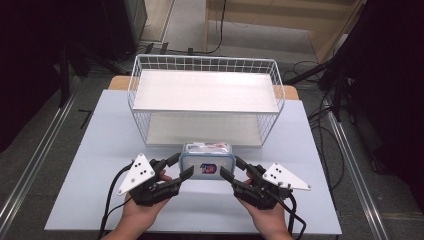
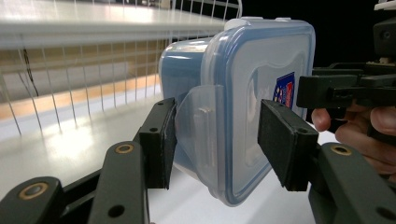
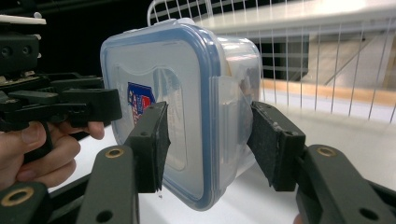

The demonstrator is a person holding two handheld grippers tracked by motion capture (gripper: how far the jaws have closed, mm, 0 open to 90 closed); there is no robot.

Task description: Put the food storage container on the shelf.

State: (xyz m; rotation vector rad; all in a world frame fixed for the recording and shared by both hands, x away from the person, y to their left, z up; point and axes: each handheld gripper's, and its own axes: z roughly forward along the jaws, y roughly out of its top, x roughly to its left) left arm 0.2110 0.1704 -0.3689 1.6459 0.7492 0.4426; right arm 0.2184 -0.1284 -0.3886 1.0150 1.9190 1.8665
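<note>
A plastic box (image 1: 206, 159) with a blue-edged lid is stood on its side on the table (image 1: 100, 165), right between the two claws. The left claw (image 1: 180, 168) is placed around the box's left end, and the right claw (image 1: 228, 167) around its right end. In the left gripper view, the box (image 2: 243, 107) is seen between the two black pads (image 2: 156, 140), with one pad just beside the side clip and the other a little apart from the lid. In the right gripper view, the box (image 3: 187, 102) is set between the pads (image 3: 273, 144) in the same way, with small gaps on both sides. So both claws are held open around the box, and it is not squeezed yet. Past the claws, just behind the box, a white wire shelf (image 1: 205, 95) is stood with nothing on its boards. It looks like the box has been reached but not gripped. The squeezing, the lifting and the putting on the shelf are likely left to be done.
</note>
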